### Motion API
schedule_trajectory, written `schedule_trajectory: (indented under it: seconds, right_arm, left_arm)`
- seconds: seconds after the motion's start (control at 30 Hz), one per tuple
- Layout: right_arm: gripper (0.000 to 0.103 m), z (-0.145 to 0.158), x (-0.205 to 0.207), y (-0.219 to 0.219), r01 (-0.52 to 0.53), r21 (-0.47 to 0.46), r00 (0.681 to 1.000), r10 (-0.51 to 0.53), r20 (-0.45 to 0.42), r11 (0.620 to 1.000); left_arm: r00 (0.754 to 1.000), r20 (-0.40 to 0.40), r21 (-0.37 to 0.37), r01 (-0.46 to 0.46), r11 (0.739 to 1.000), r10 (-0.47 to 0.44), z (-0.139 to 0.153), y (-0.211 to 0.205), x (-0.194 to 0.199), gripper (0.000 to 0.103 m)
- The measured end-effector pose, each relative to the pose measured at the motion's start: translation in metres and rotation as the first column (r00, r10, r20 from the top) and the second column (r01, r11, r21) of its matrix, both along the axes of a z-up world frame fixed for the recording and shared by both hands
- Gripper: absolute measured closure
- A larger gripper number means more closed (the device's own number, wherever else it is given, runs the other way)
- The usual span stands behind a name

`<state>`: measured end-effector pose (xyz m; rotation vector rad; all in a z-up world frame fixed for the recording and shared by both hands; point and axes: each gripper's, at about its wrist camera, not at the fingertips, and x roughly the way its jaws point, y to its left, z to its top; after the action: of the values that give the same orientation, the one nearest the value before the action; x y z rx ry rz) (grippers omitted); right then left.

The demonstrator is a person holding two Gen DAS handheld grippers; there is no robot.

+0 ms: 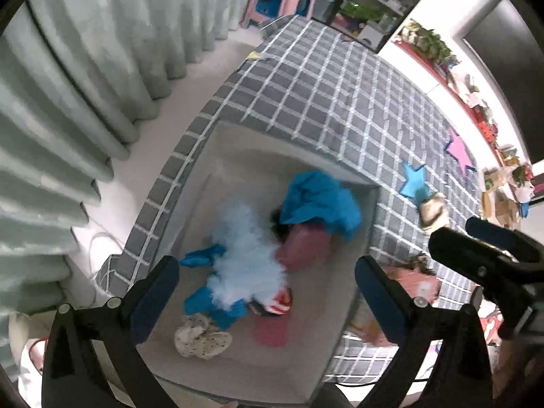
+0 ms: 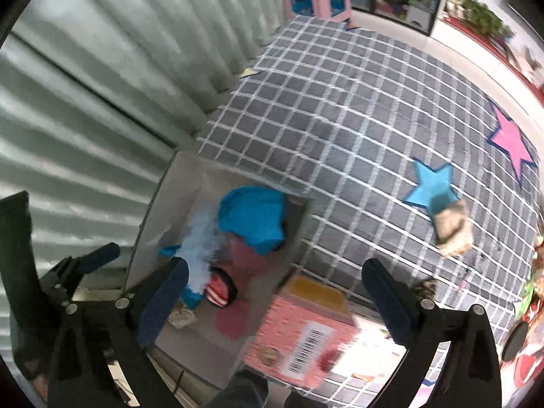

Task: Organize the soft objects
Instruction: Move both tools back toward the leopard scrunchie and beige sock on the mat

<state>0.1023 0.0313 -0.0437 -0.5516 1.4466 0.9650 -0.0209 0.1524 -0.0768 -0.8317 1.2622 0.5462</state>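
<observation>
A grey open bin [image 1: 204,183] stands on the floor and holds soft things: a bright blue cloth [image 1: 323,200], a pale blue fluffy piece [image 1: 244,255], a dark pink cloth [image 1: 306,244], a red-and-white striped item [image 1: 282,302] and a white dotted cloth [image 1: 200,336]. My left gripper [image 1: 265,295] is open and empty above the bin. My right gripper [image 2: 275,299] is open and empty, over the bin's [image 2: 176,183] right edge and a pink box [image 2: 306,333]. A beige plush [image 2: 454,227] lies on the grid rug [image 2: 340,108]. The right gripper also shows in the left wrist view [image 1: 476,238].
Pale green curtains [image 1: 68,102] hang left of the bin. A pink stool [image 1: 278,3] stands far back. Blue [image 2: 431,183] and pink [image 2: 510,139] star shapes lie on the rug. A shelf with plants and toys [image 1: 476,108] runs along the right wall.
</observation>
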Motion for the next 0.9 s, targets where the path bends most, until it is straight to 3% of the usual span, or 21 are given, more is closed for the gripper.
schedule_trajectory:
  seconds: [0.2,0.47,0.77,0.9]
  right_arm:
    - [0.0,-0.004,0.051,-0.059,0.138,-0.034,0.99,-0.137,0.021,0.99]
    - [0.0,-0.05,0.101,-0.146,0.336,-0.144,0.94,-0.342,-0.013,0.931]
    - [0.0,-0.077,0.151,-0.207,0.465,-0.186,0.878,-0.478,-0.028,0.866]
    - [0.0,-0.083,0.177,-0.221,0.492,-0.193,0.862,-0.506,-0.029,0.849]
  left_arm:
    - [0.995,0.067,-0.002,0.07,0.998,-0.07,0.028,-0.021,0.039,0.0]
    - [0.975,0.084,-0.03,0.209,0.977,-0.206,0.037,-0.071,0.099,0.0]
    - [0.925,0.004,-0.069,0.379,0.923,-0.38,0.016,-0.153,0.173,0.0]
    - [0.911,-0.071,-0.135,0.394,0.909,-0.406,-0.019,-0.186,0.207,0.0]
